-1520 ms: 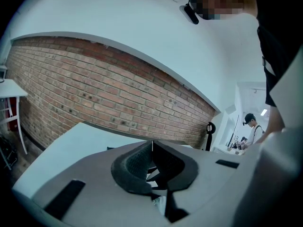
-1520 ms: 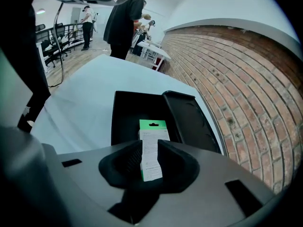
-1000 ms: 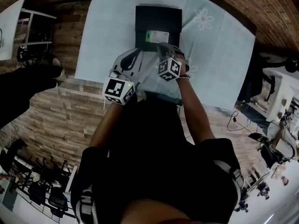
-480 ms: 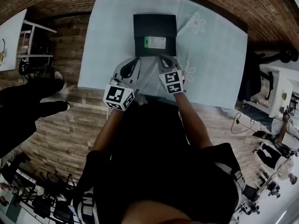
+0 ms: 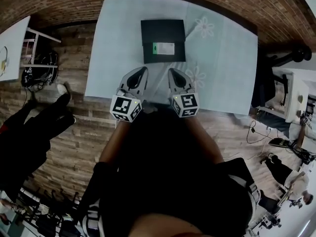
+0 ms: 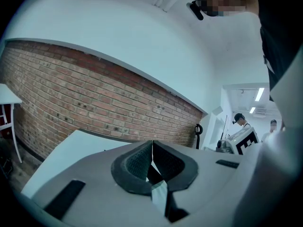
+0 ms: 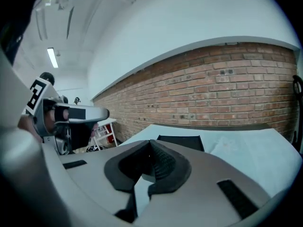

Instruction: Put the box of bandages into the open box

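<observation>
Bandage carton first: the box of bandages (image 5: 164,48), small and white with a green end, lies flat inside the black open box (image 5: 163,28), toward its near wall, on the pale blue table (image 5: 118,43). It looks like light, thin cardboard, stiff enough to lift but easy to dent. If you reposition it, take it across its 2 long edges with a gentle squeeze. Your left gripper (image 5: 141,70) and right gripper (image 5: 173,72) sit side by side near the table's front edge, well apart from the open box. Both pairs of jaws are closed pad to pad, holding nothing.
</observation>
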The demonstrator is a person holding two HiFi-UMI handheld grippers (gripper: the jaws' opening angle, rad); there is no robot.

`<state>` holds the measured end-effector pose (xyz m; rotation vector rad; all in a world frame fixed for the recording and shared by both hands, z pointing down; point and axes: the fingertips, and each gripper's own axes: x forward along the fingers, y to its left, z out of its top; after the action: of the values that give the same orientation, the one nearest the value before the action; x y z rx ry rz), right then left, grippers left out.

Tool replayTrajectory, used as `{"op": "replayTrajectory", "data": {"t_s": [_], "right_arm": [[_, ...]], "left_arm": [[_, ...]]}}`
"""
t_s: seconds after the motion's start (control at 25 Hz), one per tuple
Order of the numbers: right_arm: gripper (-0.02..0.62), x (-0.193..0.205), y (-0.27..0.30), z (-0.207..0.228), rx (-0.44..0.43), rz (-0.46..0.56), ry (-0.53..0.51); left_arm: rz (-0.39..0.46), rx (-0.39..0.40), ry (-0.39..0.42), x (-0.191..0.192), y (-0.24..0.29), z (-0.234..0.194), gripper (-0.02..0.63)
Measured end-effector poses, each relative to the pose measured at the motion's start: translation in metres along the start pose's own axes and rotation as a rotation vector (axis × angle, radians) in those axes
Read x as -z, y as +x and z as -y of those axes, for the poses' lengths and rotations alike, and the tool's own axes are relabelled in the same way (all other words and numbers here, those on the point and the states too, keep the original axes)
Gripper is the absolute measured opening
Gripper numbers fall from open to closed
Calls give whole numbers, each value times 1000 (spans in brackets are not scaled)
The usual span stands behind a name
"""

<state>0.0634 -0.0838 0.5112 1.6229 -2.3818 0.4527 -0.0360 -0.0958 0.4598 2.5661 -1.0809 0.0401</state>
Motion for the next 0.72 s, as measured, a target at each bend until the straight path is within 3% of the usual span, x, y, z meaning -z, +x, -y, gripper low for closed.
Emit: {"op": "replayTrajectory", "data": {"t_s": [0.32,0.72], "right_arm": [[26,-19,-24,-6,9,69,50],[26,-32,-29,-12,2,104,31]], "left_arm": [[0,11,15,0,-6,5,35],[7,27,25,-2,-4,11,35]]}}
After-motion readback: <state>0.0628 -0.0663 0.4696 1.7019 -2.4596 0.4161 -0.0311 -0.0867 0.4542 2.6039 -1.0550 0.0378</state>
